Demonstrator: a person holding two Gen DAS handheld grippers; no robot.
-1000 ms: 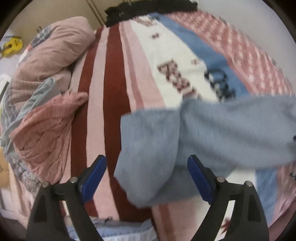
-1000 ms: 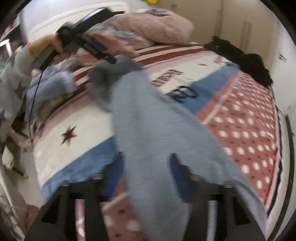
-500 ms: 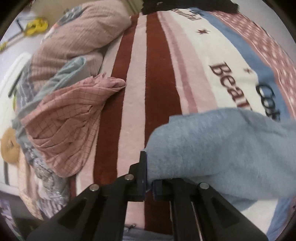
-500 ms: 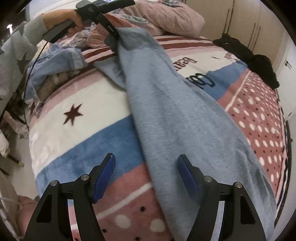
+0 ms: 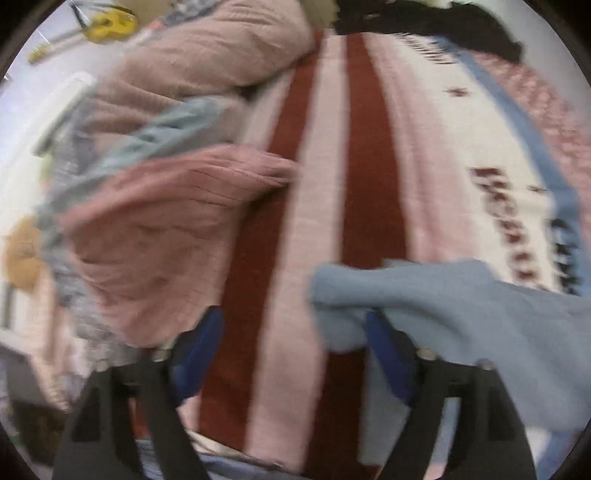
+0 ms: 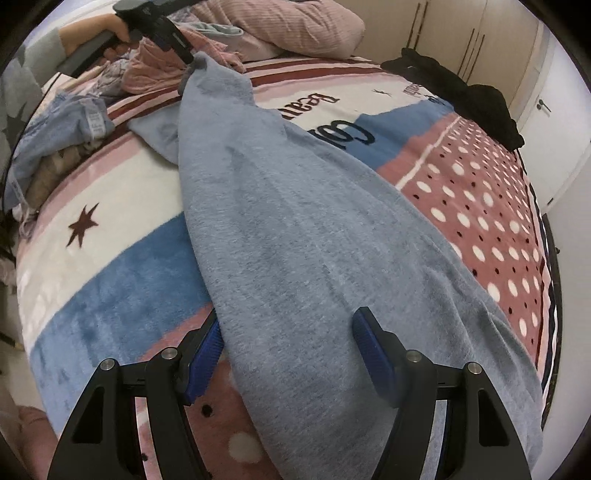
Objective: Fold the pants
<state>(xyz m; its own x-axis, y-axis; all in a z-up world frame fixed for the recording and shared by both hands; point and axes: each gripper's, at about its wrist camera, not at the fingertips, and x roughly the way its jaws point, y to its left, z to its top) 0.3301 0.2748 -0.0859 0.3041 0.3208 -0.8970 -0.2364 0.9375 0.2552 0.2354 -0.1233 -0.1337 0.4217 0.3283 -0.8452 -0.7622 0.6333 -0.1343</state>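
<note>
Grey-blue fleece pants point(image 6: 295, 221) lie stretched lengthwise along the striped blanket point(image 6: 110, 266). My right gripper point(image 6: 290, 347) stands open low over their near end, with the fabric lying between its blue pads point(image 6: 373, 350), which do not squeeze it. The far end of the pants point(image 5: 461, 314) sits by my left gripper point(image 5: 291, 350), whose jaws are opening. A corner of the cloth reaches between its wide-apart pads point(image 5: 199, 350) and drapes over the right finger. A hand holds the left gripper point(image 6: 181, 48) in the right wrist view, its tip at the pants' end.
A pink quilt point(image 5: 207, 48) and a pink checked garment point(image 5: 159, 229) are heaped at the head of the bed. Denim clothes point(image 6: 74, 122) lie near the left edge. Black clothing point(image 6: 461, 88) sits at the far corner, in front of wardrobe doors point(image 6: 443, 29).
Half a second ago my left gripper was shut on the pants' end; now its jaws stand wide and the end has dropped. My right gripper has sunk onto the pants.
</note>
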